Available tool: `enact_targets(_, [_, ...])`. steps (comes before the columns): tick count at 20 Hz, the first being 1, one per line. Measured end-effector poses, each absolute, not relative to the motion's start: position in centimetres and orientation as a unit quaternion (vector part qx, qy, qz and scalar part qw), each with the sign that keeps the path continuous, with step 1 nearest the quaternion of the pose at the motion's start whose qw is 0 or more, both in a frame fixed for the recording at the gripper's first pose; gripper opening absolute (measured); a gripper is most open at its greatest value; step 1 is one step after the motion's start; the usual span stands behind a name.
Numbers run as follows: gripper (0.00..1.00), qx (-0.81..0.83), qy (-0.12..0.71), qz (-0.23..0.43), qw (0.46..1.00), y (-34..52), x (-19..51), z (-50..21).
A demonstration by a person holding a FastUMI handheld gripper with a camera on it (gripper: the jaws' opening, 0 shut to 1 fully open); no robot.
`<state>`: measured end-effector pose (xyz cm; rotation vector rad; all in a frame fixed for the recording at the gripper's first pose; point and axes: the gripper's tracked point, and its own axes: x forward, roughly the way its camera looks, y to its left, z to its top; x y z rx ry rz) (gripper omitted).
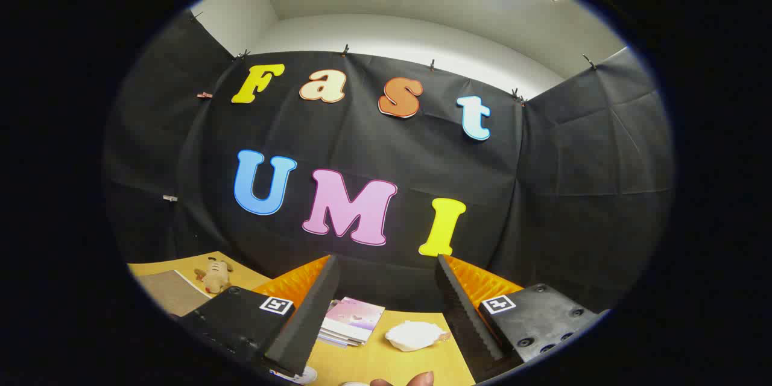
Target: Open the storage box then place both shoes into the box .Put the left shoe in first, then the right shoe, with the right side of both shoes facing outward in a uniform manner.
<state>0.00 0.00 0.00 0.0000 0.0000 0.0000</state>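
My gripper [386,304] is raised and tilted up toward the booth's black cloth wall, its two fingers [310,313] spread wide apart with nothing between them. Below and between the fingers lies a strip of wooden table [374,362]. On it rest a small stack of booklets with a pink cover [353,321] and a crumpled white object [415,335]. No storage box or shoe is in sight.
A small plush toy [214,275] lies on the table beyond the left finger, beside a grey-brown flat board [172,292]. A person's fingertip [419,379] pokes in just under the gripper. Black cloth walls close the booth on three sides.
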Motion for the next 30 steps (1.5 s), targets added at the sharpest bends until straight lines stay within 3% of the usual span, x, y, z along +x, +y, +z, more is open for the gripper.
enact_targets(19, [0.97, -0.008, 0.002, 0.027, 1.000, 4.4, 0.5, 1.0])
enact_targets(30, [0.97, 0.056, 0.077, 0.218, 0.971, 18.0, -2.8, -2.5])
